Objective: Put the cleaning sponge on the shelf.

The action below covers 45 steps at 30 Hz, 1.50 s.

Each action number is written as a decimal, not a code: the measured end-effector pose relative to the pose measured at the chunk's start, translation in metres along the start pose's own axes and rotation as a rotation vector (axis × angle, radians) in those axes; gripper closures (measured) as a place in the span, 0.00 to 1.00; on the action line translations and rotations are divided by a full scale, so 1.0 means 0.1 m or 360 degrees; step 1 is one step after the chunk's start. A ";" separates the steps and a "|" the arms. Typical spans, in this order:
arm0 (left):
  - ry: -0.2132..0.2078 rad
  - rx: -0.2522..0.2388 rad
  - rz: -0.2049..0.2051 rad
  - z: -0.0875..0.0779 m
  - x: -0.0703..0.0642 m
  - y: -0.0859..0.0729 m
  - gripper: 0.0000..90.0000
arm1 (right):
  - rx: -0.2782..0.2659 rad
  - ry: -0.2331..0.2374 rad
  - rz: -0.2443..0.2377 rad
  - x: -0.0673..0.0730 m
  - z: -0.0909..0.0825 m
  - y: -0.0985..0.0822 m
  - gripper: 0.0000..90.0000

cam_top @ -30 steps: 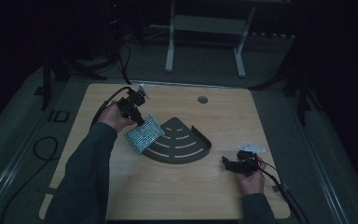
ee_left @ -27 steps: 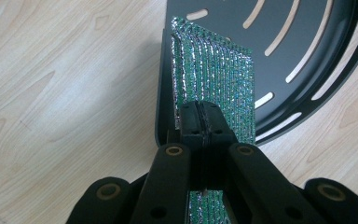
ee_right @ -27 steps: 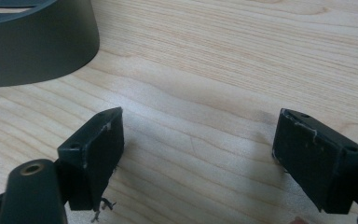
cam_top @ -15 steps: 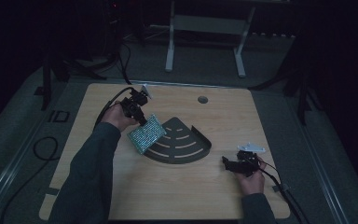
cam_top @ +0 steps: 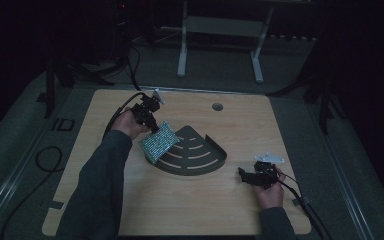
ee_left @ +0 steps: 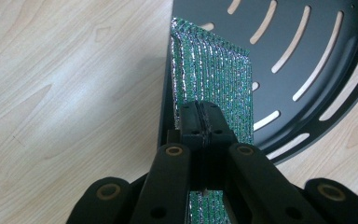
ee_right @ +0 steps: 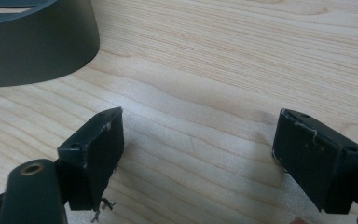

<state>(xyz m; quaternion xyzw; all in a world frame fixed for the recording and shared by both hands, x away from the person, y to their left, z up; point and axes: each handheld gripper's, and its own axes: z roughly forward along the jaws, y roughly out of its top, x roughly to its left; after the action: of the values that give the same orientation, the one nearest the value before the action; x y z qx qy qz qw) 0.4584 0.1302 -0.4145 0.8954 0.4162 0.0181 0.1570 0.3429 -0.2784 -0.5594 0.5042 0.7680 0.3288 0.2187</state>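
Observation:
A green and silver glittery pad (cam_top: 158, 141) hangs tilted over the left edge of a dark fan-shaped slotted tray (cam_top: 200, 162). My left gripper (cam_top: 150, 123) is shut on the pad's upper edge; in the left gripper view the jaws pinch the pad (ee_left: 213, 77) at its near end, above the tray (ee_left: 307, 56), with the left gripper (ee_left: 200, 123) closed tight. My right gripper (cam_top: 243, 175) rests low on the table to the right of the tray, held by a hand. In the right gripper view the right gripper (ee_right: 198, 156) stands open over bare wood, with the tray wall (ee_right: 37, 51) at upper left.
The wooden table (cam_top: 130, 210) has a round hole (cam_top: 217, 106) near its far edge. Cables trail from both grippers, one off the left side (cam_top: 45, 160). A white stand (cam_top: 220, 30) is on the floor beyond the table.
My left hand has shifted the pad slightly toward the tray. The right hand has stayed still.

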 end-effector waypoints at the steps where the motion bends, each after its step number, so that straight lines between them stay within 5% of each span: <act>1: -0.0002 -0.0001 0.0000 0.00 0.00 0.00 1.00 | 0.0000 0.0000 0.0000 0.00 0.00 0.00 0.18; 45: 0.0092 0.0022 0.0053 0.34 -0.08 0.22 1.00 | -0.0001 0.0002 -0.0003 0.00 0.00 0.00 0.18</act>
<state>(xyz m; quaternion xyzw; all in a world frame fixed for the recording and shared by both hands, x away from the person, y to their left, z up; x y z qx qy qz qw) 0.4751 0.1017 -0.4396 0.9025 0.4056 0.0438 0.1382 0.3432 -0.2785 -0.5594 0.5033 0.7684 0.3293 0.2186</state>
